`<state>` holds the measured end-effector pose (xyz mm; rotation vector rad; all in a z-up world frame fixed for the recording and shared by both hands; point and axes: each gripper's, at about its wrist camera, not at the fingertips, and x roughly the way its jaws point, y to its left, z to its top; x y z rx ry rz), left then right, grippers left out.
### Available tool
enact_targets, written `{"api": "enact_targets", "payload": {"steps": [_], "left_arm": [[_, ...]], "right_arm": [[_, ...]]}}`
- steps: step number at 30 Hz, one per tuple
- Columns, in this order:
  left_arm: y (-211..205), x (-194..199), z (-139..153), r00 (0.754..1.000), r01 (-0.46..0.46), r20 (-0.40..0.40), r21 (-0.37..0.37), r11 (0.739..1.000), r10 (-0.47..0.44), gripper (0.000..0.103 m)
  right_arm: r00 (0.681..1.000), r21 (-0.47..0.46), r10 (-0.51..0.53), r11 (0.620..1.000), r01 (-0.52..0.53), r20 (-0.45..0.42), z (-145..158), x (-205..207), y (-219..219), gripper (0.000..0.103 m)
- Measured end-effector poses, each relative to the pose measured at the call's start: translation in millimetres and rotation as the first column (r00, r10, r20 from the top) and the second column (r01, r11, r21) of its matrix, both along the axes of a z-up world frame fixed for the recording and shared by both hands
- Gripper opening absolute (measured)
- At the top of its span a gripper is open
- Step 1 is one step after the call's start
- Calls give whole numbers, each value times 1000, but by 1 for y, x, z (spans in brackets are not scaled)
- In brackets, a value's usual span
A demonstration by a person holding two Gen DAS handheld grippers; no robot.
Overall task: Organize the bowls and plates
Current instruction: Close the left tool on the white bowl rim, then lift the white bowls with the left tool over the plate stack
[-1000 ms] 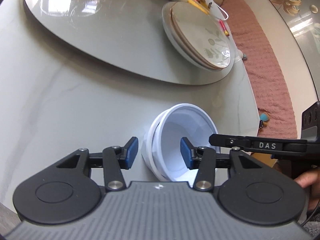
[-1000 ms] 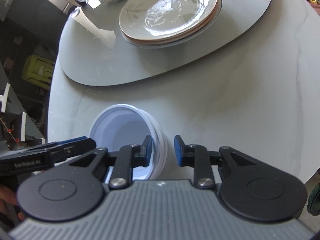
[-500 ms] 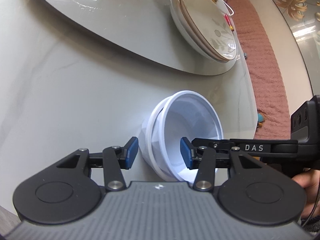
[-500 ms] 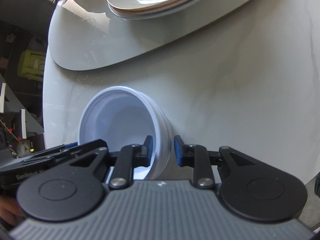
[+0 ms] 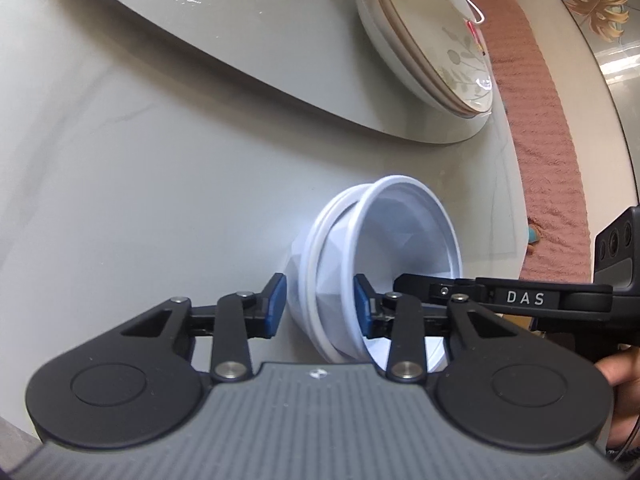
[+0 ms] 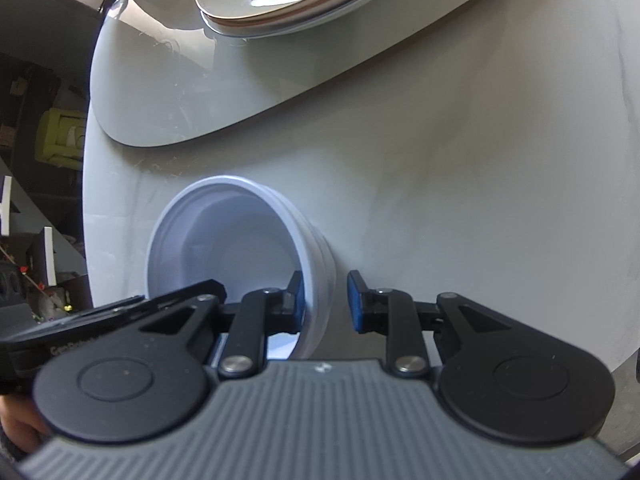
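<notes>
I have a gripper in each hand, and both reach for the white bowls (image 5: pixel 384 264) near the middle of each picture, a bit low. The bowls sit one inside the other on the table (image 5: pixel 140 184). My left gripper (image 5: pixel 320 306) has its fingers spread, one blue pad outside the bowl wall and one pad inside. The pads look close to the wall, but I cannot tell if they touch it. My right gripper (image 6: pixel 326 302) is spread the same way on the other side of the bowls (image 6: pixel 248 248), one pad inside and one outside, with a small gap showing at the outer pad. The plates (image 5: pixel 432 36) are stacked on the round tray (image 5: pixel 240 20) at the top of the picture, well apart from the bowls. I think things could go wrong here. If I squeeze only one side, the bowls could tip or slide on the smooth table. If I pinch just the inner bowl, the stack could come apart when I lift. If I squeeze too hard, the thin wall could bend and pop out. My two grippers are also very close and could bump.
</notes>
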<state>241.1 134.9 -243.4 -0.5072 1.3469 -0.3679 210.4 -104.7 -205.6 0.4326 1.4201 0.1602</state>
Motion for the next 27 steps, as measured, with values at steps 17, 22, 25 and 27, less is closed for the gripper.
{"api": "enact_targets", "payload": {"steps": [17, 22, 25, 27], "left_arm": [[-20, 0, 14, 997, -68, -34, 79, 995, 71, 34], [-26, 4, 32, 995, -93, -17, 94, 991, 95, 34], [-30, 7, 45, 995, -102, -7, 99, 990, 103, 34], [-34, 10, 55, 995, -99, 8, 107, 989, 99, 34]], "right_arm": [[988, 15, 154, 988, -154, 11, 1, 21, 7, 22], [983, 45, 180, 982, -181, 17, 6, 30, 1, 22], [982, 61, 186, 980, -187, 23, 12, 29, -5, 22], [980, 64, 192, 979, -195, 43, 18, 29, -7, 22]]}}
